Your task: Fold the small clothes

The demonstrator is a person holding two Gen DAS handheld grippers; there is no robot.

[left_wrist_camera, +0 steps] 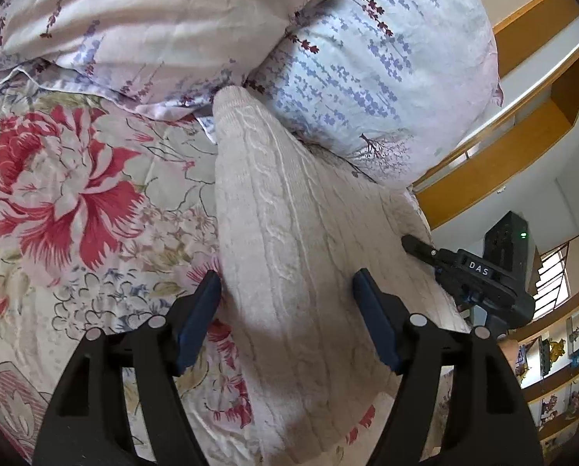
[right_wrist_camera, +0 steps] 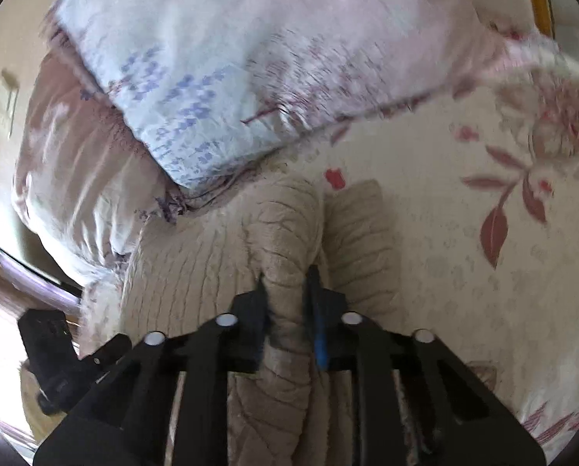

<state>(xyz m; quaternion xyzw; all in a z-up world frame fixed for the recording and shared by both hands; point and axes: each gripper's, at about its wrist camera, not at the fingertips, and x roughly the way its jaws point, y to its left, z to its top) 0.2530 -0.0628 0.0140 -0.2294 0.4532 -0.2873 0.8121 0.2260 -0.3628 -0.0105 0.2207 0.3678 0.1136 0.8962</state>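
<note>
Two pillows [left_wrist_camera: 219, 31] in pale fabric printed with lavender sprigs lie across the head of the bed in front of you, one flatter at the left and one plumper at the right. Below them at the left, the bedspread [left_wrist_camera: 68, 194] shows a large red and pink flower on a cream ground. In the middle, the cream cable-knit sweater [left_wrist_camera: 281, 240] lies on that bedspread, its narrow far end touching the pillows where they meet. Your left gripper [left_wrist_camera: 287, 291] stands with its blue-padded fingers apart, one on each side of the knit, not pressing it. Further right, your right gripper [left_wrist_camera: 456, 268] reaches in over the sweater's edge. Beyond it you see a wooden bed frame [left_wrist_camera: 495, 163], a white wall, and wooden shelves [left_wrist_camera: 561, 372] holding small ornaments beside a window.

From your right wrist view, which is blurred, a light switch [right_wrist_camera: 6, 105] sits on the wall at the far left, then a pink quilt and a pillow. In the middle, your right gripper's fingers are clamped on a bunched fold of the sweater. The flowered bedspread fills the right.
</note>
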